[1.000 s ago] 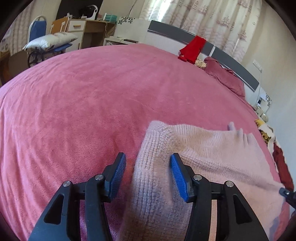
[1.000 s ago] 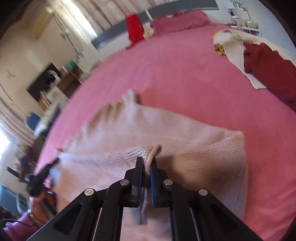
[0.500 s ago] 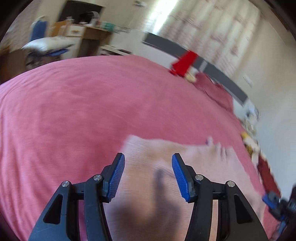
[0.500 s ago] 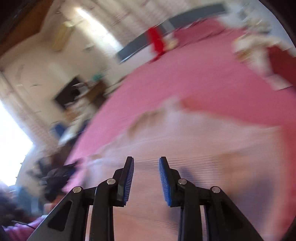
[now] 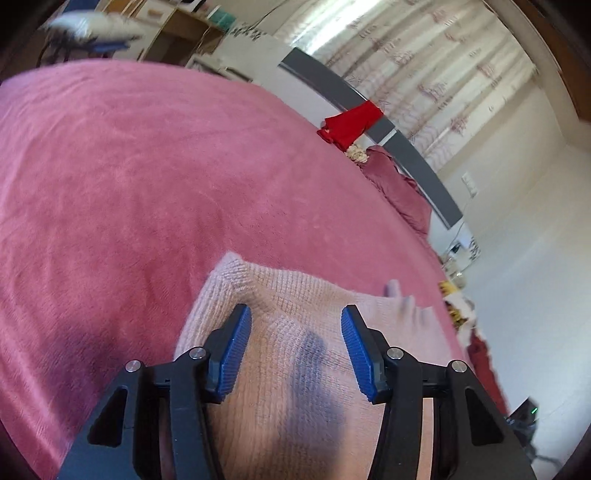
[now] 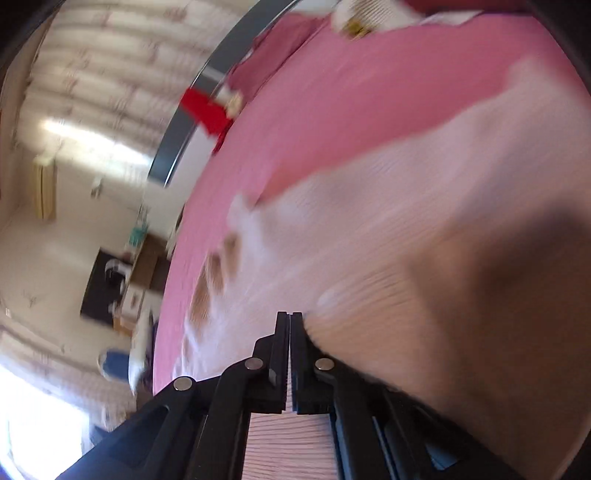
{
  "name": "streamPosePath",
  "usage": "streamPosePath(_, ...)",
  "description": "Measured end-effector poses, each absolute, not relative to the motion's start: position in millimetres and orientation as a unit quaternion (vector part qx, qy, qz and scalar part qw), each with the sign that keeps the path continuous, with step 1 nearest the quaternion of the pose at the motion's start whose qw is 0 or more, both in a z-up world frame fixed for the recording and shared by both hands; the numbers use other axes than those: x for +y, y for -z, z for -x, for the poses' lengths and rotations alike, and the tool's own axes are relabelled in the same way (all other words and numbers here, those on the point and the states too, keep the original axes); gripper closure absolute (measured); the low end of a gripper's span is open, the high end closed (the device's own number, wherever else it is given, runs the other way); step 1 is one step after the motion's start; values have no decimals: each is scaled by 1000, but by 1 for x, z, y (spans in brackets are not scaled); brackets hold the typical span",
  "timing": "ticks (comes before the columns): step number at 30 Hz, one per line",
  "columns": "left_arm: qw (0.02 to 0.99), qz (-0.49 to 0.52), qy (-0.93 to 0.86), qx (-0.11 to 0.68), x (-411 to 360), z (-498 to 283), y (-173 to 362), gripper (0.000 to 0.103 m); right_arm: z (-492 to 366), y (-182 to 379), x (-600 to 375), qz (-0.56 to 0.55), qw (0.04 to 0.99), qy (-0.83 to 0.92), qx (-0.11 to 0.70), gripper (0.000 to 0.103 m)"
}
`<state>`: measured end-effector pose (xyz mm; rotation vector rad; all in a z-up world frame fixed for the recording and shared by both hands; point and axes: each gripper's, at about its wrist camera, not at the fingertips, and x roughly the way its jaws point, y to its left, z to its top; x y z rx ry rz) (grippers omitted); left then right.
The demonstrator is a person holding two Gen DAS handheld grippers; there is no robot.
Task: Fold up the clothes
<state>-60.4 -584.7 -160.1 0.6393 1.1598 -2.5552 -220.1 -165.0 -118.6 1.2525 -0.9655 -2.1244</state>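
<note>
A pale pink knit sweater [image 5: 295, 295] lies on the pink bed cover [image 5: 147, 166]. My left gripper [image 5: 295, 336] hovers open over the sweater's near left part, its blue pads [image 5: 236, 347] spread wide, and its shadow falls on the knit. In the blurred right wrist view the sweater [image 6: 406, 184] fills the right side and bulges up close to the lens. There my right gripper [image 6: 290, 321] is shut, its tips pressed into a raised fold of the sweater; the pinched cloth itself is hard to make out.
A red garment [image 5: 351, 123] hangs over the grey headboard [image 5: 406, 147], with a dark pink pillow [image 5: 399, 188] below it. More clothes [image 5: 476, 347] lie at the bed's right edge. A desk [image 5: 177, 33] and a chair stand beyond the bed.
My right gripper let go of the sweater fold, opened, swung and tilted, and has now shut again at the sweater. My left gripper stayed open and shifted right over the sweater.
</note>
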Motion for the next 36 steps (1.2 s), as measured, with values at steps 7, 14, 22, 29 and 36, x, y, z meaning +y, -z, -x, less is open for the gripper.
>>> streamPosePath(7, 154, -217, 895, 358, -576, 30, 133, 34, 178, 90, -176, -450, 359, 742, -344, 79)
streamPosePath(14, 139, -265, 916, 268, -558, 35, 119, 36, 179, 147, -183, -525, 346, 681, -375, 99)
streamPosePath(22, 52, -313, 934, 166, -546, 115, 75, 25, 233, 65, -179, -489, 449, 691, -285, 74)
streamPosePath(29, -16, -418, 904, 83, -516, 253, 92, 24, 321, 41, -262, -504, 424, 750, -66, 72)
streamPosePath(36, -70, -485, 869, 73, -501, 313, 122, 24, 375, 73, -285, -549, 427, 716, -51, 72)
